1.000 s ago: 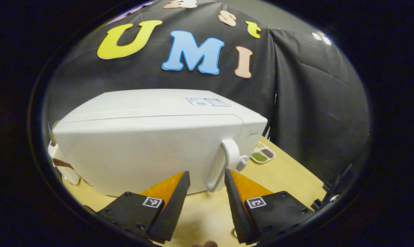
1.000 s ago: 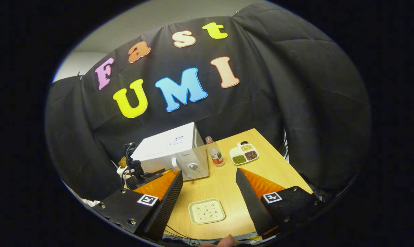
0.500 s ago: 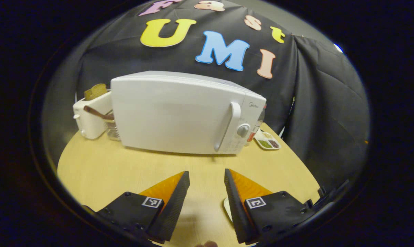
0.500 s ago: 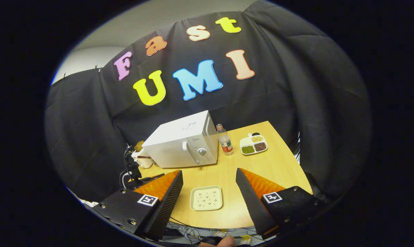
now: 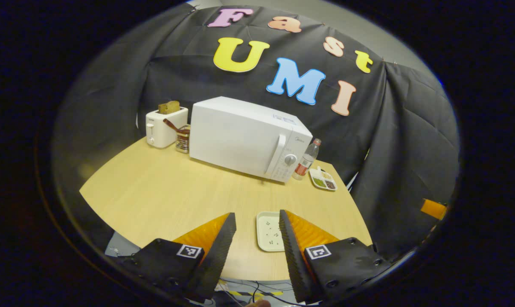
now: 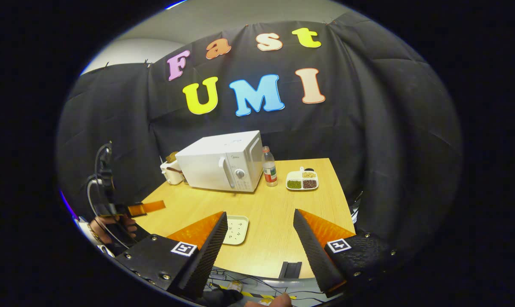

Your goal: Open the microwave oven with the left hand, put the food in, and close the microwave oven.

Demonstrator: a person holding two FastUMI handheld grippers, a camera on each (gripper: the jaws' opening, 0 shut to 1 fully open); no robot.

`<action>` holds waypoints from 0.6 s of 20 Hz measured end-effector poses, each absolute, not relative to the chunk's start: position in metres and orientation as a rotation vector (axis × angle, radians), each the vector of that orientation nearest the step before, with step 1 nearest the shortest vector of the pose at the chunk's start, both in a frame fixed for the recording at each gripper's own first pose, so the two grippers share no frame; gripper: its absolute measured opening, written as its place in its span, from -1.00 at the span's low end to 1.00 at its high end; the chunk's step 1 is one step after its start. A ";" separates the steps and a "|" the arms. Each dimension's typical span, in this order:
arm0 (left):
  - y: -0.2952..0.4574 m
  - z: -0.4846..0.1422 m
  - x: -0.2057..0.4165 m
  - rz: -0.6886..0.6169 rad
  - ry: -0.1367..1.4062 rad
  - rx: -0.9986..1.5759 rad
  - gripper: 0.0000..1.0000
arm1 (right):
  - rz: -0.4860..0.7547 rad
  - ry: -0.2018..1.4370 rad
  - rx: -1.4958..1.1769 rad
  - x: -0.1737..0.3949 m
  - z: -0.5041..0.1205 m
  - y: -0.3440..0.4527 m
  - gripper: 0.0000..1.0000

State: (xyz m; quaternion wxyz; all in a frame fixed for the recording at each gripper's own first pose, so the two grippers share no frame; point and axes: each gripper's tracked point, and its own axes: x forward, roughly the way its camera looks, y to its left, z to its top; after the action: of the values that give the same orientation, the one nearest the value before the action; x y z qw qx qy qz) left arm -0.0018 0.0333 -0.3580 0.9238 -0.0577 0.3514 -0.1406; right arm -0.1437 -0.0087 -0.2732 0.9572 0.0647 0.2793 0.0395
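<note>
Your left gripper (image 5: pixel 256 221) hung over the near edge of the table (image 5: pixel 163 192), and its jaws stood apart with nothing between them. Your right gripper (image 6: pixel 259 221) hung over the near edge too, and its jaws were also wide apart and held nothing.

The microwave (image 5: pixel 244 136) sat at the back of the table with its door shut. The door handle (image 5: pixel 278 153) stood upright next to the round knob (image 5: pixel 289 160). In the right gripper view the microwave (image 6: pixel 221 166) was well away from both grippers.

The small plate (image 5: pixel 269 225) lay on the table near the front edge. In the left gripper view it was just past the tips of the fingers (image 5: pixel 223 238), close to the right one. In the right gripper view the plate (image 6: pixel 236 229) lay beside the left finger and was partly hidden by it. The plate had little dark specks on it. I could not tell what they were.

A bottle (image 5: pixel 307 158) stood just to the right of the microwave. A tray (image 5: pixel 323 180) with little heaps of food in its parts lay past the bottle. A toaster (image 5: pixel 165 125) with bread sticking out stood to the left of the microwave, and a cup (image 5: pixel 182 138) with a spoon in it stood between them.

Low on the left of the right gripper view, your hand (image 6: pixel 112 224) held the other gripper.
</note>
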 end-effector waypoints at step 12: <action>0.073 -0.070 0.070 -0.306 0.231 -0.103 0.44 | 0.108 0.316 0.013 -0.007 -0.133 0.078 0.89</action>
State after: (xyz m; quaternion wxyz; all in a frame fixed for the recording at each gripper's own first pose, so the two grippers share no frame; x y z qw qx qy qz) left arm 0.0705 0.0729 -0.0696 0.9803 -0.0511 0.1149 -0.1521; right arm -0.0070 0.0782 -0.1333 0.9861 0.0063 0.1574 0.0538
